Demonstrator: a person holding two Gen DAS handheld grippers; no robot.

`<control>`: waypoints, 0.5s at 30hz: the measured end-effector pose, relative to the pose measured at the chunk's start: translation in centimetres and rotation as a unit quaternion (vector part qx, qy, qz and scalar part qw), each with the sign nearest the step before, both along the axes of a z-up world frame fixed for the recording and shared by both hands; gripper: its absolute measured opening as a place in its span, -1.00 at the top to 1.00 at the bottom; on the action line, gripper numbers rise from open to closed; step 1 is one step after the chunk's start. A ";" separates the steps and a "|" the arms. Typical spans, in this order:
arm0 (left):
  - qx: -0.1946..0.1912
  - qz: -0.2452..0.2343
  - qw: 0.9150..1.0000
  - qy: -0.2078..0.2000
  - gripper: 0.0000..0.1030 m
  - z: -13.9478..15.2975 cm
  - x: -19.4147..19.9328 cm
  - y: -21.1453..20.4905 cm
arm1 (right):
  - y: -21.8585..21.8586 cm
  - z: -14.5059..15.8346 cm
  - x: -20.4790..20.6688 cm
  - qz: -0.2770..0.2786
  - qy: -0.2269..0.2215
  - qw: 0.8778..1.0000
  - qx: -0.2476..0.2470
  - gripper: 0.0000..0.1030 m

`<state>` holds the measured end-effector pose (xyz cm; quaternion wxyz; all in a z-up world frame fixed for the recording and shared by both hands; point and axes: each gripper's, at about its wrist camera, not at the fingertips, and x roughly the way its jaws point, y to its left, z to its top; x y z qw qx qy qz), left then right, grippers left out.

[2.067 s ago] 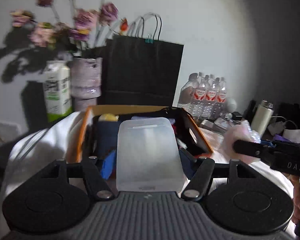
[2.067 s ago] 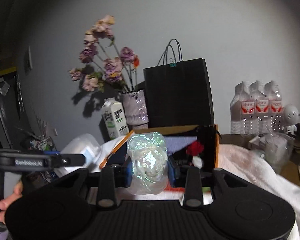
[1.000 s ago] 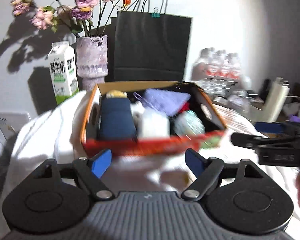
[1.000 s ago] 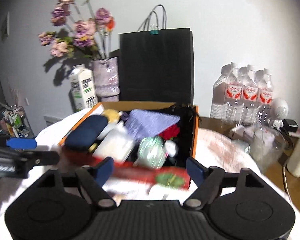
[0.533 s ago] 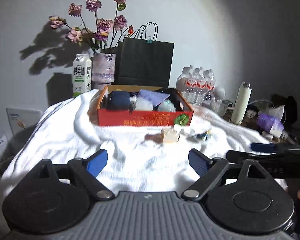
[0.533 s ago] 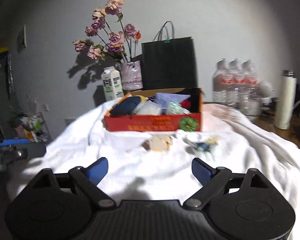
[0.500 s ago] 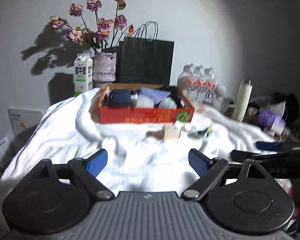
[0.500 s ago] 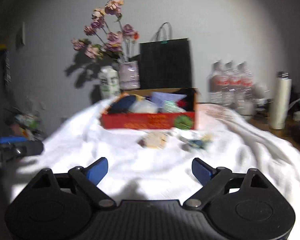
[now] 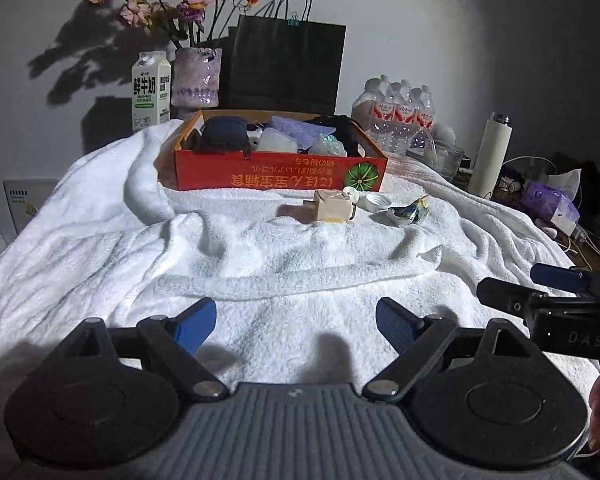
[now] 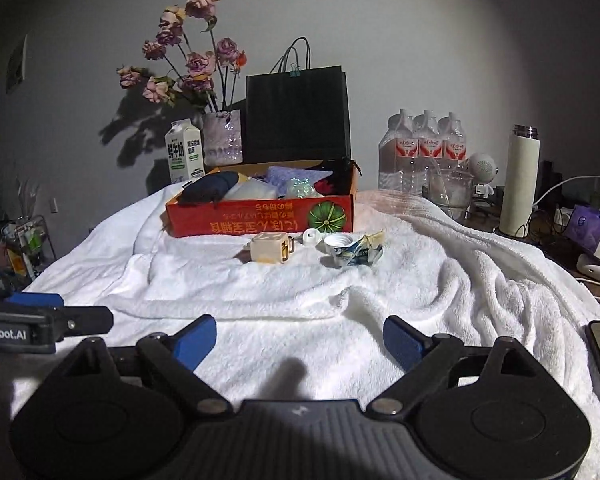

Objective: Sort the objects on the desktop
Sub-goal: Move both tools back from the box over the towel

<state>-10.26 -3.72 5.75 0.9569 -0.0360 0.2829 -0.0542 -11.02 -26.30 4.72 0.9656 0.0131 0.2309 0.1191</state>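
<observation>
Left tool (image 9: 295, 320) and right tool (image 10: 299, 340) both low over white terry towel (image 9: 260, 272) draped on tabletop, jaws spread wide, nothing between blue pads (image 9: 194, 325). Right tool also visible at right edge of left view, left tool at left edge of right view. Mid-towel, loose: small beige cube-shaped mug with handle (image 10: 269, 248), white bottle cap (image 10: 312, 236), crumpled blue-and-yellow wrapper (image 10: 356, 252) just beside cap. Behind them, touching none: red-and-orange cardboard box (image 10: 260, 220) with upside-down print and green melon graphic, packed with dark blue pouch (image 9: 223, 130), translucent plastic case (image 9: 276, 143), lavender cloth (image 9: 300, 128). Farthest: milk carton (image 10: 184, 152), vase of dried flowers (image 10: 222, 140), black paper bag (image 10: 298, 114), water bottles (image 10: 424, 148), white flask (image 10: 520, 184).
</observation>
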 end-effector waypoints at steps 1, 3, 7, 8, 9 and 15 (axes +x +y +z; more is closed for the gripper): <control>0.002 0.000 1.000 0.003 -0.74 -0.2 0.6 -0.2 | -0.1 -0.2 0.7 -0.002 0.004 1.000 0.000 -0.74; 0.004 -0.001 1.000 0.006 -0.74 -0.4 1.9 -0.5 | -0.1 -0.5 2.0 -0.003 0.009 1.000 -0.002 -0.73; 0.010 -0.008 1.000 -0.007 -0.74 -0.3 5.4 -1.4 | -0.2 -0.7 5.4 0.000 0.009 1.000 -0.011 -0.73; 0.014 -0.011 1.000 -0.012 -0.74 -0.3 6.5 -1.8 | -0.3 -0.7 6.5 0.000 0.007 1.000 -0.013 -0.73; 0.021 -0.015 1.000 -0.017 -0.74 -0.3 7.8 -2.2 | -0.4 -0.8 7.8 0.000 0.008 1.000 -0.014 -0.73; 0.048 -0.024 0.998 -0.018 -0.74 -1.5 16.0 -4.9 | -1.3 -2.3 16.0 -0.009 0.024 1.000 -0.009 -0.56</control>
